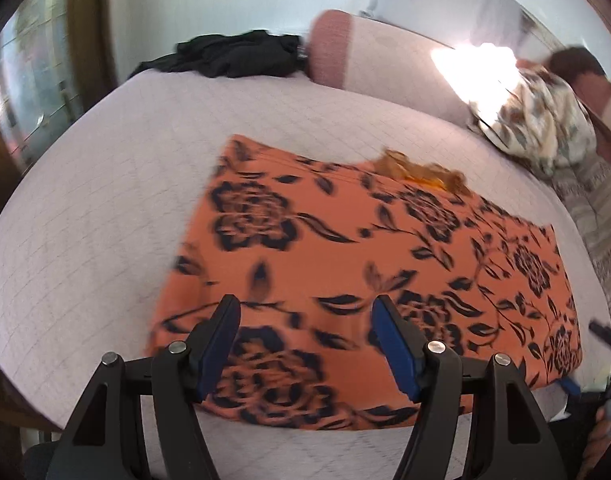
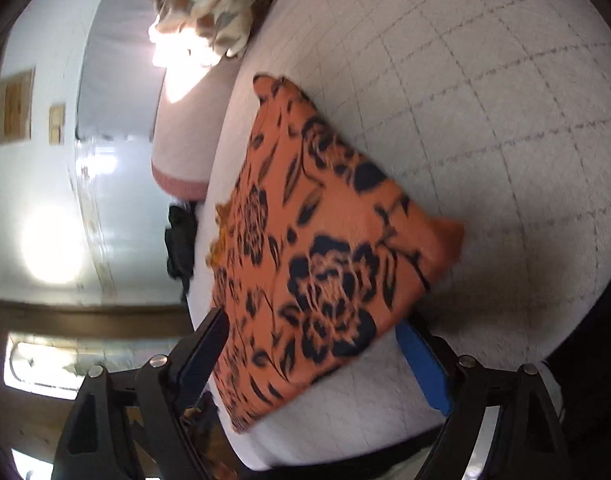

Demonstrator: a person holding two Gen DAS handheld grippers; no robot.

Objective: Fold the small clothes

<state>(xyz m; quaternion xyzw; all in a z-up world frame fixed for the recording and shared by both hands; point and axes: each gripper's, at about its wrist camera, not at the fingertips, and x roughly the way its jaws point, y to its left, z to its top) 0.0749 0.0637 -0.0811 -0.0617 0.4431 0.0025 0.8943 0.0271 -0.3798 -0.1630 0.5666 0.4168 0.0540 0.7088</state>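
I see the orange flowered cloth (image 1: 345, 264) lying flat on the bed (image 1: 105, 200), folded into a broad rectangle with its near edge close to the edge of the mattress. My left tongs (image 1: 305, 312) hang over that near edge, spread wide with nothing between them. My right tongs (image 2: 313, 336) are turned on their side at a corner of the cloth (image 2: 325, 248), also spread wide; the corner lies between the two fingers, but they are not closed on it. Farther back a black garment (image 1: 233, 56) lies by a pink bolster (image 1: 345, 48), and a pale patterned heap of fabric (image 1: 537, 120) lies at the far right.
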